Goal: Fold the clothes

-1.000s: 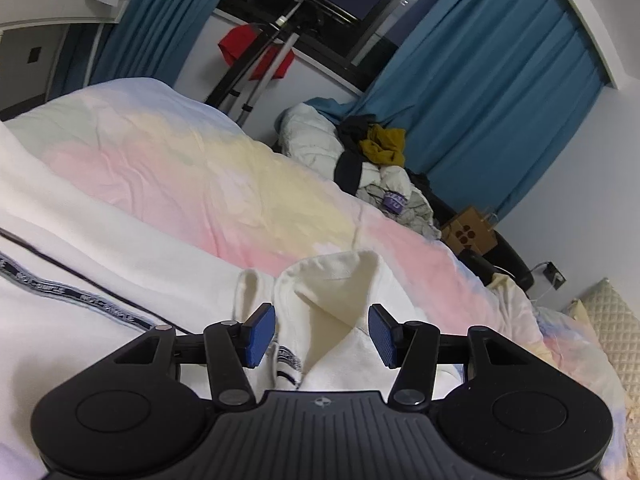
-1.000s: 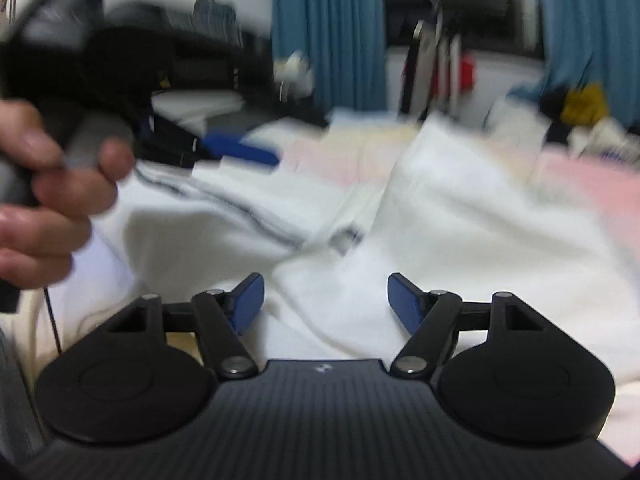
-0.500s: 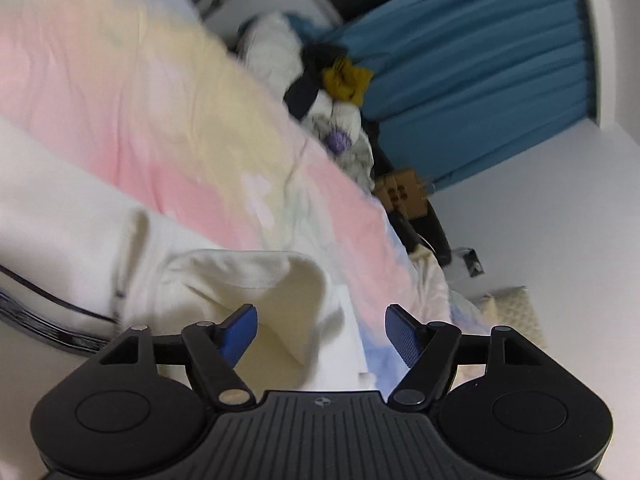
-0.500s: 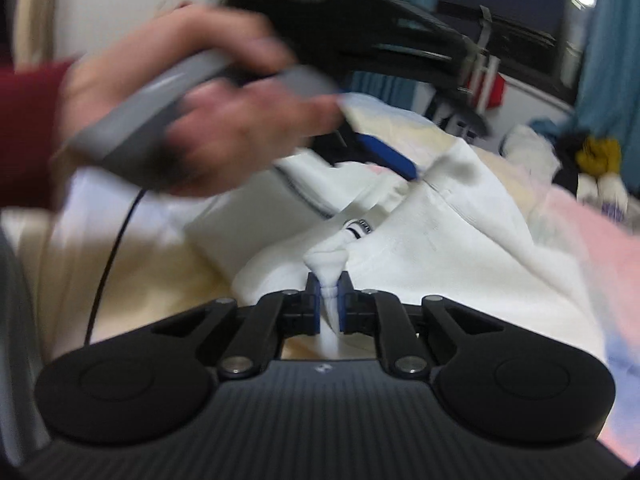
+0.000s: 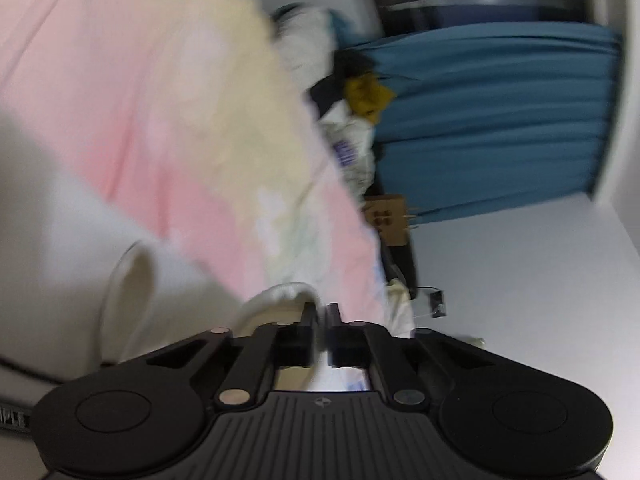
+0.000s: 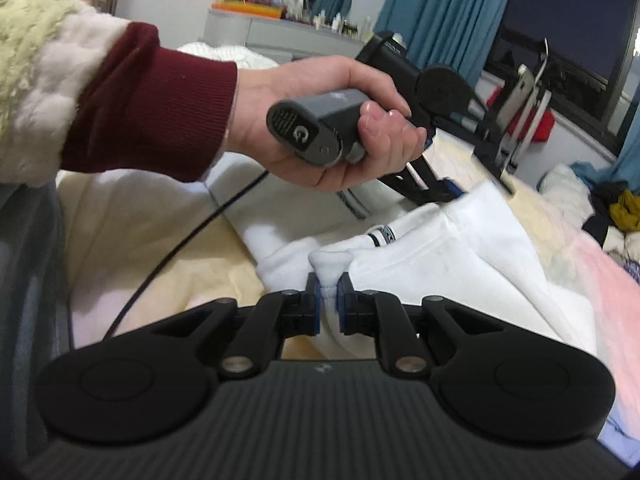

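A white hooded sweatshirt [image 6: 432, 252] with a black striped trim lies on the pastel bedspread [image 5: 132, 92]. My right gripper [image 6: 329, 300] is shut on a bunched fold of its white fabric near the trim. My left gripper [image 5: 323, 320] is shut on the white hood edge [image 5: 280, 294]; that view is blurred and tilted. The left gripper [image 6: 450, 190] also shows in the right wrist view, held by a hand [image 6: 320, 120] above the garment, its blue pads at the cloth's far edge.
A heap of other clothes [image 5: 356, 92] lies at the bed's far end by blue curtains [image 5: 492, 120]. A cardboard box [image 5: 386, 216] stands beside the bed. A dresser [image 6: 288, 36] with small items stands behind. A black cable [image 6: 180, 248] trails over the bed.
My left gripper has shut on the hood edge and tilted sideways. My right gripper, open a second ago, shut on the white fabric half a second ago and still holds it.
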Demonstrator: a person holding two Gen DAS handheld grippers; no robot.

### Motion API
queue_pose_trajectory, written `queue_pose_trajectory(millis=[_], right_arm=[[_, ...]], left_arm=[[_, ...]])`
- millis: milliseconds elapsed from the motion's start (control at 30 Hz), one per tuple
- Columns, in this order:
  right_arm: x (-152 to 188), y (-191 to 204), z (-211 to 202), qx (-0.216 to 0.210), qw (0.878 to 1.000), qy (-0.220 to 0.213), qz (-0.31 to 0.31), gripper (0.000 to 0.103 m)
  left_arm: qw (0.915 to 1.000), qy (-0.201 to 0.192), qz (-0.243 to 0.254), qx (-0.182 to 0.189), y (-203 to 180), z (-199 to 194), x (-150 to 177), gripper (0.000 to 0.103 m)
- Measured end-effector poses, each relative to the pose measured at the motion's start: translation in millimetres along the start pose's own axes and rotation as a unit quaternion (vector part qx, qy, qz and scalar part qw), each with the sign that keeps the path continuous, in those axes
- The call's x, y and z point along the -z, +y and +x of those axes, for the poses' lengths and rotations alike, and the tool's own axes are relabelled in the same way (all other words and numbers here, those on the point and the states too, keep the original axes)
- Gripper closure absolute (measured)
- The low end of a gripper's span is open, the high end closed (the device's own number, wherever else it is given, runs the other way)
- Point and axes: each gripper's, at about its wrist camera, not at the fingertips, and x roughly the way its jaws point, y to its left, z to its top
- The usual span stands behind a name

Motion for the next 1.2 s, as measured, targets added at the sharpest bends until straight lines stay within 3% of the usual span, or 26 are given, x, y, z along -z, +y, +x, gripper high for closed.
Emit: queue_pose_trajectory(millis=[67, 133, 233, 367, 500, 567, 667, 767, 833, 933, 1100, 1200], right_arm=[[1.6, 1.2, 4.8, 0.008, 1.000, -0.004, 0.015, 0.091], [2.3, 3.8, 6.9, 0.012, 1.000, -0.010, 0.026, 0.091], [3.4, 4.1, 12.0, 0.004, 0.999, -0.007, 0.036, 0.091], [10.5, -4.2, 24.5, -0.032, 0.996, 0.018, 0.084, 0.091], [19.5, -17.5, 35.7, -0.050, 0.991, 0.028, 0.121, 0.091], [21.5, -23.4, 37.8, -0.057, 0.988, 0.027, 0.141, 0.091], [22.1, -29.2, 36.4, -0.062, 0.985, 0.024, 0.158, 0.091], [22.3, -32.8, 29.1, -0.058, 0.983, 0.016, 0.175, 0.091], [22.5, -34.9, 23.3, -0.055, 0.981, 0.009, 0.188, 0.091], [22.7, -38.0, 14.6, -0.049, 0.977, 0.000, 0.206, 0.090], [23.1, -43.3, 0.1, -0.039, 0.971, -0.016, 0.237, 0.086], [22.7, -48.8, -12.2, -0.033, 0.966, -0.028, 0.256, 0.079]], left_arm=[[0.9988, -0.021, 0.034, 0.027, -14.2, -11.0, 1.7, 0.099], [0.9963, -0.040, 0.071, 0.026, -27.9, -19.7, 1.7, 0.099], [0.9911, -0.052, 0.109, -0.057, -21.7, -18.1, 1.4, 0.099], [0.9842, -0.036, 0.087, -0.150, 20.0, -1.0, 1.2, 0.098], [0.9814, -0.035, 0.099, -0.161, 17.5, -0.8, 4.5, 0.095], [0.9792, -0.044, 0.115, -0.161, 2.1, -9.2, 9.8, 0.084], [0.9767, -0.053, 0.132, -0.160, -17.1, -41.5, 26.1, 0.072], [0.9729, -0.065, 0.121, -0.186, -39.9, -84.6, 34.7, 0.059], [0.9712, -0.088, 0.101, -0.197, -45.1, -129.3, 45.8, 0.043], [0.9631, -0.133, 0.066, -0.224, -43.4, -192.2, 58.9, 0.028], [0.9398, -0.206, 0.023, -0.272, -21.7, -261.8, 83.6, 0.021], [0.9356, -0.214, -0.025, -0.280, -9.1, -285.4, 86.8, 0.021]])
